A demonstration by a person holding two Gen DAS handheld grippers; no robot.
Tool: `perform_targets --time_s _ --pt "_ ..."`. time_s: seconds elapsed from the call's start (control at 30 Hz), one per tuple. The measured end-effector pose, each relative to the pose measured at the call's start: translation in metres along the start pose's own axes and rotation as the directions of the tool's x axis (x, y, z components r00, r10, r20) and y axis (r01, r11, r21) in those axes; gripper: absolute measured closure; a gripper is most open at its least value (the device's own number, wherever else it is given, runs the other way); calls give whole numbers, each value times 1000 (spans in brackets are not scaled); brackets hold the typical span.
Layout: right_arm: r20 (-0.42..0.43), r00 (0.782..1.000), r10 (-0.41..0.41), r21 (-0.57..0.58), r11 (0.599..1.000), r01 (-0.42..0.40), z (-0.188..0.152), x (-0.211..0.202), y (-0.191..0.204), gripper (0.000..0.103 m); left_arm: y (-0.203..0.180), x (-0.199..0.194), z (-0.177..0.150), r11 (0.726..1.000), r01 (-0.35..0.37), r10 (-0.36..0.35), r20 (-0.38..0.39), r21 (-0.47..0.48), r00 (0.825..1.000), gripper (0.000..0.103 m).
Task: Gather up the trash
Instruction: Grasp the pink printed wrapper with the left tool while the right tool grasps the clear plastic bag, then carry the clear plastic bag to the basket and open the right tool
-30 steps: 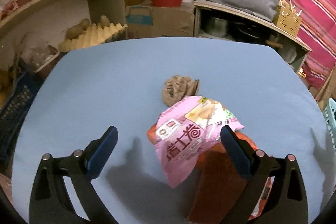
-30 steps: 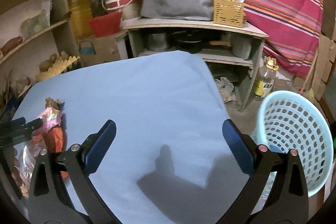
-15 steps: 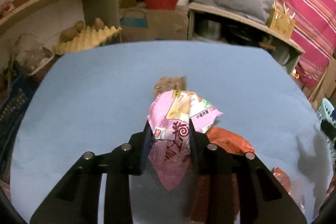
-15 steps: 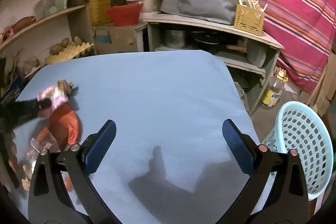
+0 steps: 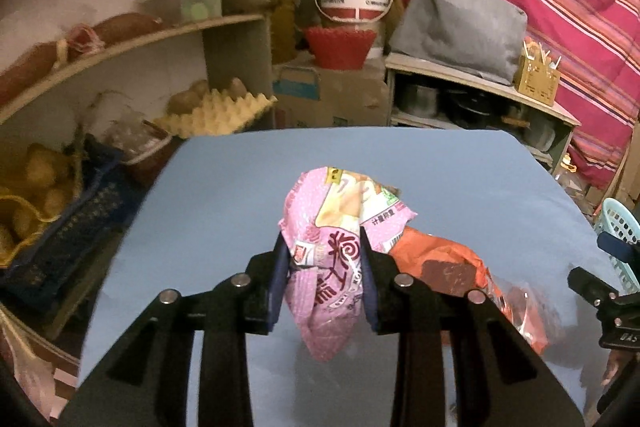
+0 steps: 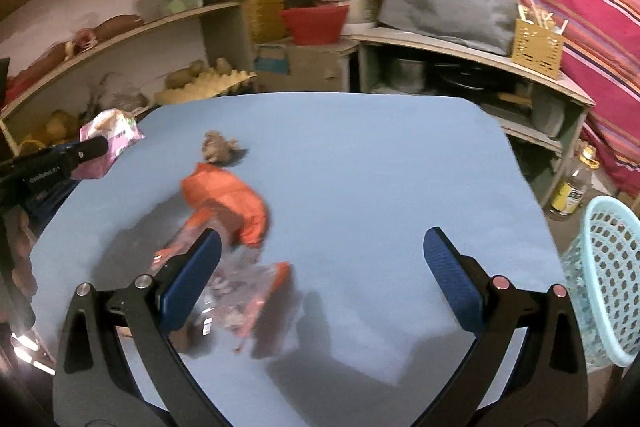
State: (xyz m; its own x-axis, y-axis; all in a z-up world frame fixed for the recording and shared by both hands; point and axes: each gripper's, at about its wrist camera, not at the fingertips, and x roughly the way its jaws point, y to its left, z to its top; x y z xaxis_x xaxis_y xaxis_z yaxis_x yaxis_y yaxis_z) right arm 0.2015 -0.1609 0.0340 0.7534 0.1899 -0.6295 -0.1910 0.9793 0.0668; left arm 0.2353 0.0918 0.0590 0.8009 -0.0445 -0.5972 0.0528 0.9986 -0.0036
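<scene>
A blue table [image 6: 360,155] is carrying an orange wrapper [image 6: 228,203], a crumpled brown paper wad [image 6: 218,147] lying just beyond it, and a clear plastic bag [image 6: 240,303] lying nearer the camera.

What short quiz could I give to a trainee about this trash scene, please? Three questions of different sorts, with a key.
1. True or false: the left claw is shut on the pink wrapper.
2. The right claw is: A) open, B) shut on the orange wrapper, C) inside the basket.
3. Fill in: the crumpled brown paper lies on the blue ____.

Key: 1 true; 2 A; 3 table.
</scene>
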Motion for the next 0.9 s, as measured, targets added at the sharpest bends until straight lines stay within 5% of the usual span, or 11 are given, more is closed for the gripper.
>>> perform_targets --time_s 0.27,0.53,0.8,0.9 --pt "-18 998 55 -62 996 -56 -6 -1 40 4 28 -25 -16 999 -44 44 24 -3 999 71" --pt "-55 995 -82 -192 979 70 -21 33 72 5 49 -19 -26 998 -53 52 -7 -35 999 71" --pt "-107 994 -17 -130 992 3 -16 43 52 53 51 -12 -26 998 -51 50 -19 -48 999 71" --pt "-92 996 -6 -133 991 -6 -13 38 49 57 45 -12 -22 998 -41 41 -7 -44 999 71"
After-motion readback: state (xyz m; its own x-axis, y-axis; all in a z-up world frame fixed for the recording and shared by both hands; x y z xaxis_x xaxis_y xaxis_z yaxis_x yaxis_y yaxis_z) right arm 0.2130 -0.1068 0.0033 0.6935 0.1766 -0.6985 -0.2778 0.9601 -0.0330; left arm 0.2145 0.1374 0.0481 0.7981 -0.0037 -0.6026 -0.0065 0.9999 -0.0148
